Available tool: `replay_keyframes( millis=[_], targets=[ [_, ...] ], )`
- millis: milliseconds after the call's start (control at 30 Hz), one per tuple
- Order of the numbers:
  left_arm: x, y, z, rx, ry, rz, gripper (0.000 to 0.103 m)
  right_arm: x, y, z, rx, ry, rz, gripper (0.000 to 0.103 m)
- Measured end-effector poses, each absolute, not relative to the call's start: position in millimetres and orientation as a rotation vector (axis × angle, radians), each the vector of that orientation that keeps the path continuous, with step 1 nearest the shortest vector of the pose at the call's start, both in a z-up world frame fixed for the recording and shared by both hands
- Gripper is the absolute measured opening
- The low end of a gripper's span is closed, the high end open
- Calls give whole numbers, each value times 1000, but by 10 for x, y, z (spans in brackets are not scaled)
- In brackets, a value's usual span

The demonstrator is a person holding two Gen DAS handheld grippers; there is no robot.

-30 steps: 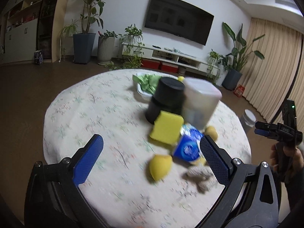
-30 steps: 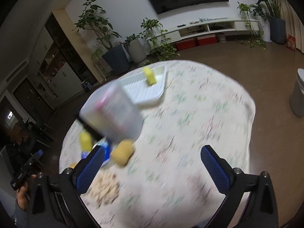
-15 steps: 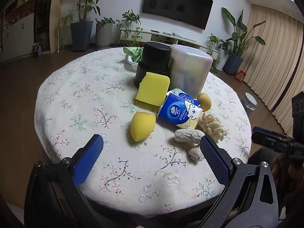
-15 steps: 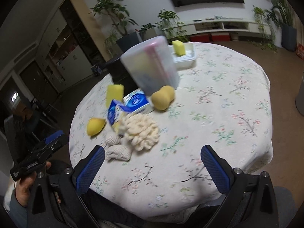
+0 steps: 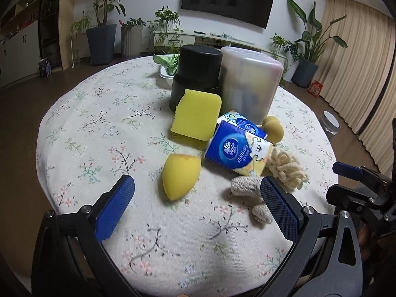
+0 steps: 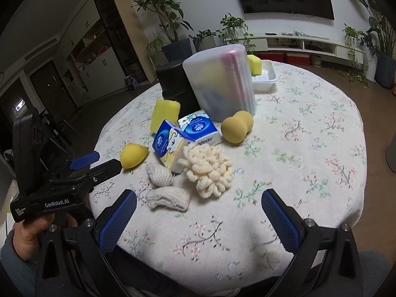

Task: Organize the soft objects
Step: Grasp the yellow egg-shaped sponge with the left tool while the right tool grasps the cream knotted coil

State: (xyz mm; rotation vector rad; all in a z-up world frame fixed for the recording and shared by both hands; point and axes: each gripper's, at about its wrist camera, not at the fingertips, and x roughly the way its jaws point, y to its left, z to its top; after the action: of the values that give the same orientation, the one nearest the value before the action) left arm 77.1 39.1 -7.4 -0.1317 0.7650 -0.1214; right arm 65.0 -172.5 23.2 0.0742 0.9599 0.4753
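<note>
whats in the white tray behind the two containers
The white tray holds a yellow sponge seen from the right wrist and a green cloth seen from the left. The frosted container hides the rest.

Only two bits of readable text here
"Vinda" on the tissue pack [image 6: 198,130], and "GenRobot.AI" on the left gripper [image 6: 85,163] body; small print beside it too tiny to read

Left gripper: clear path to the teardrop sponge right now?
Probably yes. The left gripper is open with the teardrop sponge lying just ahead between its fingers; nothing sits between them. The tissue pack lies close on the right but apart.
</note>
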Motion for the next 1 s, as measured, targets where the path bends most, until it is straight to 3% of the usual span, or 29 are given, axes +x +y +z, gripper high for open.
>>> replay_keyframes(
  millis=[233, 733, 767, 833, 1000],
  targets=[
    [994, 418, -203, -138, 870, -116, 102, 855, -1640, 202, 29, 975, 449, 102],
    [1240, 433, -353, -83, 926, -98, 101, 1197, -1535, -147, -15, 1115, 430, 84],
    [1243, 469, -374, -94, 929, -84, 99, 1205, -1526, -169, -14, 1122, 433, 83],
    [1251, 503, -423, -98, 948, -59, 77, 1228, -1518, -210, -14, 1131, 434, 82],
    [1231, 455, -435, -49, 942, -34, 71, 1259, -1477, -254, -41, 1121, 445, 79]
  ],
)
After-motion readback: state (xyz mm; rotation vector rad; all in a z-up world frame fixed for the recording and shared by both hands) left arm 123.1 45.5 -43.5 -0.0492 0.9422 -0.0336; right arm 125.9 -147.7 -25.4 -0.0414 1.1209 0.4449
